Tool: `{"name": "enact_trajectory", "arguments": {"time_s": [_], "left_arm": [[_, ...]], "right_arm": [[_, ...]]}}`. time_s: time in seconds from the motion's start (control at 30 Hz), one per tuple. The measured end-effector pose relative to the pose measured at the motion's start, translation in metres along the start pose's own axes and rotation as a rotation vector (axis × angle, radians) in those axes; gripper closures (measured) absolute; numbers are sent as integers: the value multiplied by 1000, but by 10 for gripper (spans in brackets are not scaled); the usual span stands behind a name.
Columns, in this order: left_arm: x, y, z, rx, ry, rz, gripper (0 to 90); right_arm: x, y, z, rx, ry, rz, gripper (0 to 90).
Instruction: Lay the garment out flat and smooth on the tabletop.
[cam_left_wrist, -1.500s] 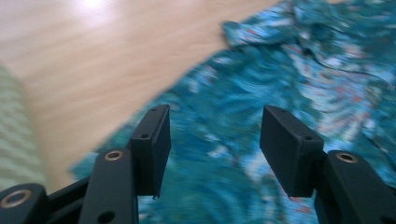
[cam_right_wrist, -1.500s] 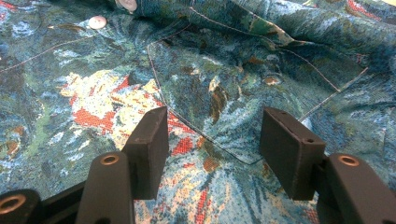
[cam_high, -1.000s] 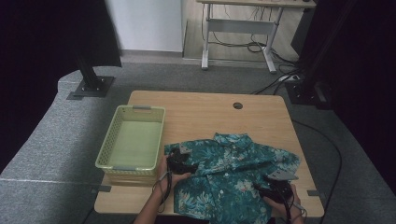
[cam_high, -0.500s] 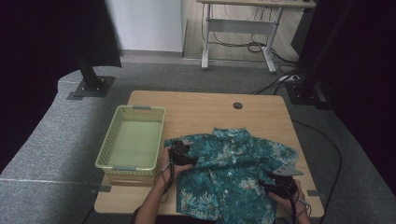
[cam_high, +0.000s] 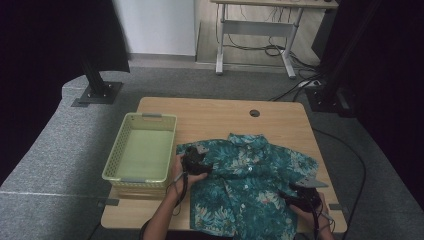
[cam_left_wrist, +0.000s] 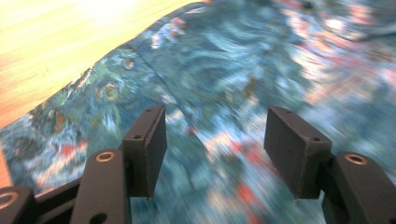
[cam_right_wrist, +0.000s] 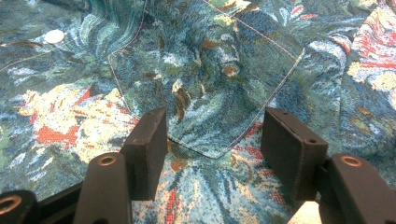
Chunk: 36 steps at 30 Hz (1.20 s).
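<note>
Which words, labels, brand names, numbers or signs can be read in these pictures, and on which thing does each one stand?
None can be read.
Shirt: a floral print, no lettering; its chest pocket and button are bare.
Basket: no label in sight.
Table: plain wood, no marking.
Left gripper and right gripper: plain black fingers, no lettering.

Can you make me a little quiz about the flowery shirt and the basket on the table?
1. True or false: the shirt lies inside the basket.
2. What do the right gripper fingers hover over? A) chest pocket B) collar C) bare table
3. Which side of the shirt is the left gripper on: the basket side or the far side?

Key: 1 false. 2 A. 3 the basket side.
</note>
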<state>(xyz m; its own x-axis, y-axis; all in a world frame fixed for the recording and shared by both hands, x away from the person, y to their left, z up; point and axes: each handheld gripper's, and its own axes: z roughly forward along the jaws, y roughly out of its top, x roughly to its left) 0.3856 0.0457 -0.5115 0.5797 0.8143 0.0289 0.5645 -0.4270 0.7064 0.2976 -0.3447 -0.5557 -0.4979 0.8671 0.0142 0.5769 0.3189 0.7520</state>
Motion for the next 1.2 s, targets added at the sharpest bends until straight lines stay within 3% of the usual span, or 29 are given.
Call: {"name": "enact_trajectory", "arguments": {"time_s": [0.13,0.2,0.3,0.47,0.6,0.77,0.9,1.2], "left_arm": [[-16,-21,-21,-27,-32,31,385],[-23,-31,-25,-25,-69,33,392],[-33,-43,-26,-22,-114,32,395],[-42,-49,-14,-4,-95,49,385],[-45,-53,-5,1,-79,56,377],[-46,-56,-6,-15,-57,38,406],[-48,-65,-11,-47,-58,32,411],[-49,-75,-22,-43,-87,60,412]], "right_arm": [[-2,1,-1,-1,20,45,403],[-5,0,-3,-9,44,85,424],[-4,-1,-8,-20,35,100,426],[8,0,-17,-46,39,101,423],[20,4,-13,-47,88,89,413],[35,8,-2,-1,91,31,404],[43,8,5,24,50,-8,389],[48,10,12,4,3,-18,381]]}}
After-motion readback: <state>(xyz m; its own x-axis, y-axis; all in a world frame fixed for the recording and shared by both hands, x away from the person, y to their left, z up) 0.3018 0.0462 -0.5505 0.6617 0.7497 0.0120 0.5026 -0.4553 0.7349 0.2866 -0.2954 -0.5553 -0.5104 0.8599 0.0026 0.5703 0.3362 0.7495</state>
